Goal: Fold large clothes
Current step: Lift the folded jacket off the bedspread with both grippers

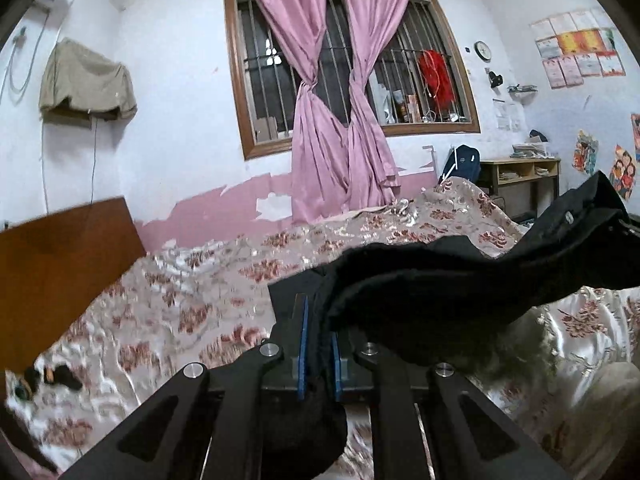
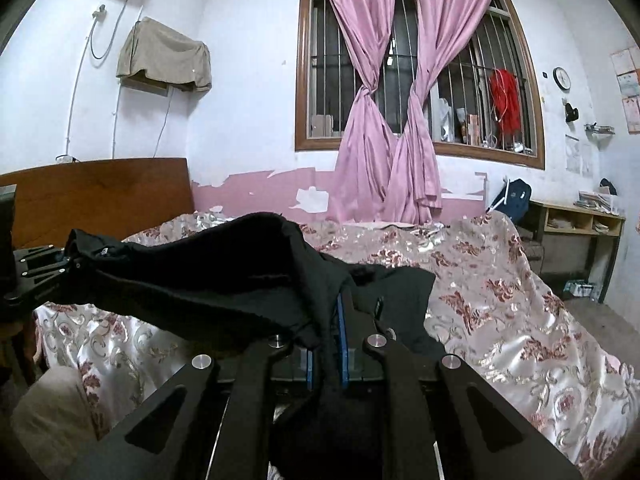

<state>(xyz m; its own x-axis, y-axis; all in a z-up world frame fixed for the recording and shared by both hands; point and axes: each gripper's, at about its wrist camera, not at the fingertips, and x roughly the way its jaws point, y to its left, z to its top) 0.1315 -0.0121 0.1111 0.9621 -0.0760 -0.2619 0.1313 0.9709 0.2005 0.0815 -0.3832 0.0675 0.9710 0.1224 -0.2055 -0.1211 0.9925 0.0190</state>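
Black fabric fills the foreground of both wrist views: a large black garment [image 1: 432,284] is pinched at each end between blue-padded fingers and hangs stretched above a bed spread with a shiny cream-and-red floral bedcover [image 1: 192,292]. The left gripper [image 1: 319,344] has its jaws closed almost fully on a bunched fold of the cloth, a wad of which hangs down behind the pads. The right gripper [image 2: 327,340] is clamped the same way on the garment's other end, which it sees as a dark band [image 2: 224,276] running left to the opposite tool. From the left view, the cloth rises to the right edge of the frame, where a small silver snap shows on it. The middle of the garment sags slightly and is clear of the bedcover.

A brown wooden headboard [image 2: 96,192] stands at the bed's far left. Behind the bed, two pink satin curtains [image 2: 384,128], each knotted at mid-height, hang before a brown-framed barred window [image 2: 516,96], on whose sill sit small boxes and bottles too indistinct to identify. At right, a light wooden desk with open cubbyholes [image 1: 520,174] holds stacked papers and books inside its compartments and on top. A dark blue backpack [image 1: 462,162] leans beside it.
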